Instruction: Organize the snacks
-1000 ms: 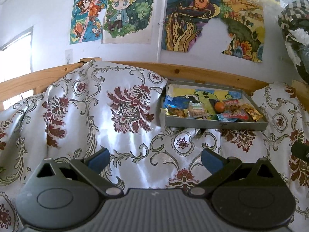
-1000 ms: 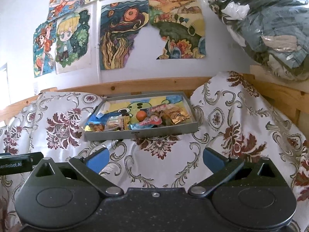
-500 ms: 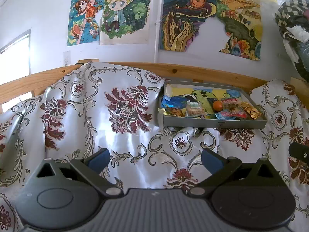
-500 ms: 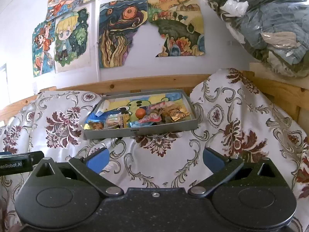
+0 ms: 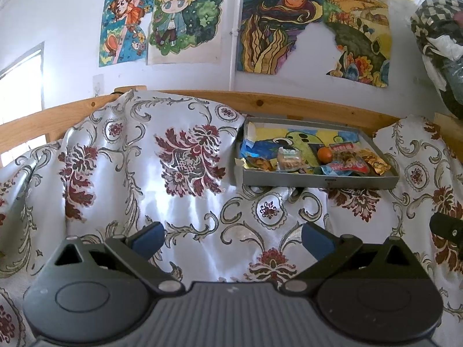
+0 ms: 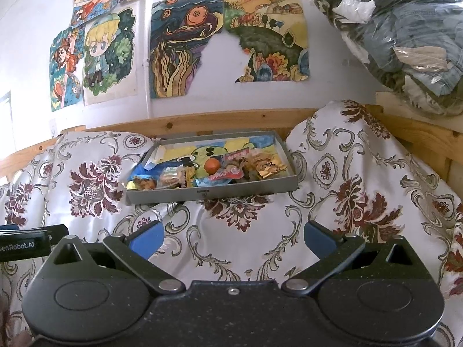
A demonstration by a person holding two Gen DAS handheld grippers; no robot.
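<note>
Nearest the camera, the left tool (image 5: 231, 240) hangs with its blue-padded fingers spread wide and nothing between them, and the right tool (image 6: 233, 238) is splayed the same way, equally empty. Both sit low over the white satin cloth with dark red flowers and grey scrolls (image 5: 185, 202), well short of the snacks; held apart and level like this, they look ready to reach either way rather than committed to one packet.

Farther back lies the shallow grey rectangular tray (image 6: 211, 194), set on the cloth just in front of the pale wooden rail (image 5: 289, 104). The snacks are all inside it, crowded along its near wall: a blue crinkled packet (image 5: 254, 148), a clear bag of biscuits (image 5: 288, 159), a small round orange fruit (image 6: 211, 166), a red-and-white sachet (image 6: 228, 173) and gold foil wrappers (image 6: 269, 167). That jumble fits either sorting under way or a finished gathering.

The right view alone shows the clear plastic bag of folded clothes (image 6: 405, 43) in full; the left view alone shows the bright window (image 5: 20, 86) clearly.
</note>
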